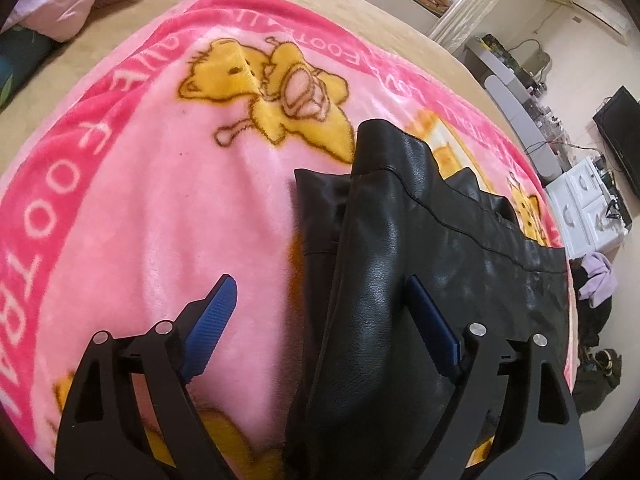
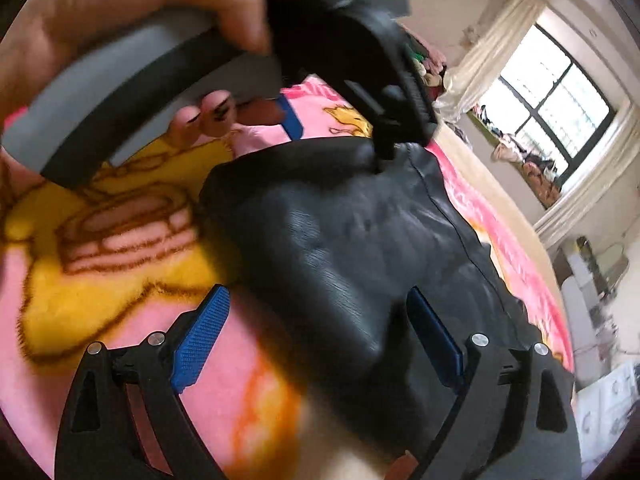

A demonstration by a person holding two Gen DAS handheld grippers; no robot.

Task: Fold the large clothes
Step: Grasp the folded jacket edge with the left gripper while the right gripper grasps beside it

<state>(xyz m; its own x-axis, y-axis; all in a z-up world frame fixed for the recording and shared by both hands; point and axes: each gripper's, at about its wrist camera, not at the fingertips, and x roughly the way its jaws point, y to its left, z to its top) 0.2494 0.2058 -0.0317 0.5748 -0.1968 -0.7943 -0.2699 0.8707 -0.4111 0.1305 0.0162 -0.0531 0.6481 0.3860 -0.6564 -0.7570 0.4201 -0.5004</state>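
the left gripper (image 1: 324, 320) has its jaws spread wide, blue pads apart, and nothing pinched; a raised fold of the black leather garment (image 1: 400, 248) runs up between them, nearer the right-hand pad, while the left-hand pad hangs over bare pink blanket (image 1: 152, 208). the right gripper (image 2: 320, 324) is likewise spread and holding nothing, with a bulging, folded part of the same garment (image 2: 352, 240) lying between and just ahead of its pads. beyond the right jaws, the person's left hand (image 2: 100, 12) holds the other gripper close above the far edge of the garment; this view is blurred, so whether that tool touches the leather cannot be told. the garment lies on the cartoon-bear blanket spread on the bed, ahead and to the right of the left jaws, partly doubled over, its seams and a cuff-like end pointing away. outward still are a curtained window (image 2: 552, 92) and a white drawer unit (image 1: 588, 204) well beyond the bed. judging by its sheen and thick creases, the material looks heavy, smooth and fairly stiff, likely to slide on the pads and spring back from a fold; a stitched seam or doubled edge seems the surest place to take hold, with both jaws closing on the full thickness.
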